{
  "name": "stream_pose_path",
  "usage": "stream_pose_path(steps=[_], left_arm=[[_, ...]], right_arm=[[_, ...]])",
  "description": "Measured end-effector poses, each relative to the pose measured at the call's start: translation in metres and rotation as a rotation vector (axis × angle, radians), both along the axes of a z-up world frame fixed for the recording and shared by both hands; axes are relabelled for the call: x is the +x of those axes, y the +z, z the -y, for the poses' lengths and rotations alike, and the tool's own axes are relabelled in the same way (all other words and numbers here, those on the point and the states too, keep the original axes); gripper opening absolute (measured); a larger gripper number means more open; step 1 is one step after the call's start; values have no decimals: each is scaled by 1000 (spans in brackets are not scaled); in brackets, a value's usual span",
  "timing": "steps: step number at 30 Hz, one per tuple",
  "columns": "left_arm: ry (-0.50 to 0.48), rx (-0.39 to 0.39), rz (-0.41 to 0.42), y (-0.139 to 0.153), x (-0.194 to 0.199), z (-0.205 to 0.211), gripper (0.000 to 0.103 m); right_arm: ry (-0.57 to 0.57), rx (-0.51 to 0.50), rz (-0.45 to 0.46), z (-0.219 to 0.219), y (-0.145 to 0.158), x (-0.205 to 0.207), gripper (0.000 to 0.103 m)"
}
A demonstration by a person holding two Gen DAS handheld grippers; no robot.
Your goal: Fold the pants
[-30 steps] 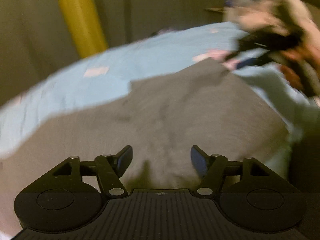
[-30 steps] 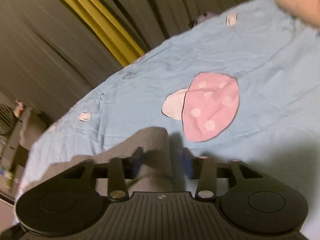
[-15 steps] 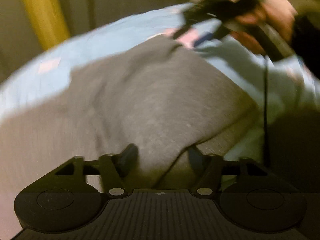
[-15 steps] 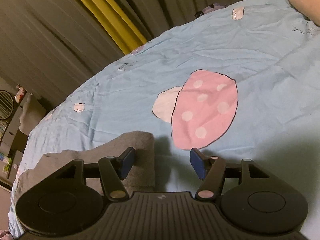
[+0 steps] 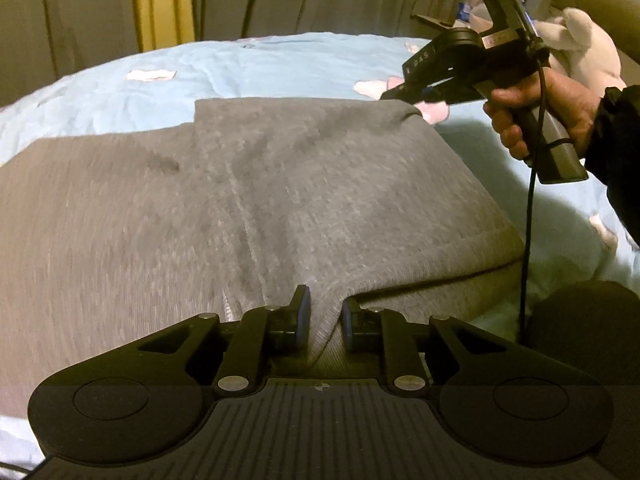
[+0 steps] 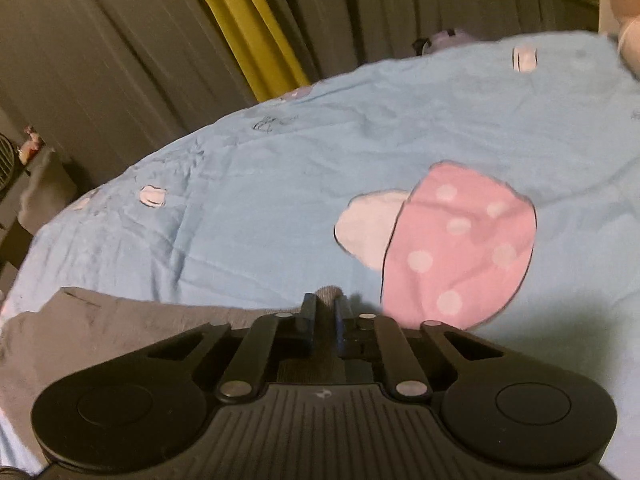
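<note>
Both the left gripper [image 5: 325, 320] and right gripper [image 6: 325, 316], open 0.5 s earlier, now pinch 2 corners of the grey pants [image 5: 280, 184] on the bedspread [image 6: 280, 184], readying the fold.

Dim, warm indoor light, with fisheye bending at the edges.

Both views look soft and grainy. In the left wrist view the gray pants [image 5: 280, 200] smear into streaks toward the left. The right hand-held gripper [image 6: 325, 320] throws a dark shadow onto the blue bedsheet [image 6: 280, 184] at lower right. The curtains [image 6: 120, 60] bow, and the frame corners go black.
</note>
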State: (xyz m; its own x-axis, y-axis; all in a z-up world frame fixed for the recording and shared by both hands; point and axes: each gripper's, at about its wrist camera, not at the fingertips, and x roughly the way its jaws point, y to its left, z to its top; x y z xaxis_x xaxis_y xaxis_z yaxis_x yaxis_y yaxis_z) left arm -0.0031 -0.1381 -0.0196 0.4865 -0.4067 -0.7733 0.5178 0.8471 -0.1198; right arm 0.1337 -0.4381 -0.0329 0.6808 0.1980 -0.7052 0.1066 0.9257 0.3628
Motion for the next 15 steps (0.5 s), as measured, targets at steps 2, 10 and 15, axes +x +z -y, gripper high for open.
stream_pose_path(steps=[2,10,15], left_arm=[[28,-30,-24,0,0,-5,20],[58,-77,-62,3,1,-20,23],[126,-220,-170,18,10,-52,38]], right_arm=[[-24,7,16,2,6,7,4],[-99,-82,31,15,16,13,0],[-13,-82,0,6,17,-12,17]])
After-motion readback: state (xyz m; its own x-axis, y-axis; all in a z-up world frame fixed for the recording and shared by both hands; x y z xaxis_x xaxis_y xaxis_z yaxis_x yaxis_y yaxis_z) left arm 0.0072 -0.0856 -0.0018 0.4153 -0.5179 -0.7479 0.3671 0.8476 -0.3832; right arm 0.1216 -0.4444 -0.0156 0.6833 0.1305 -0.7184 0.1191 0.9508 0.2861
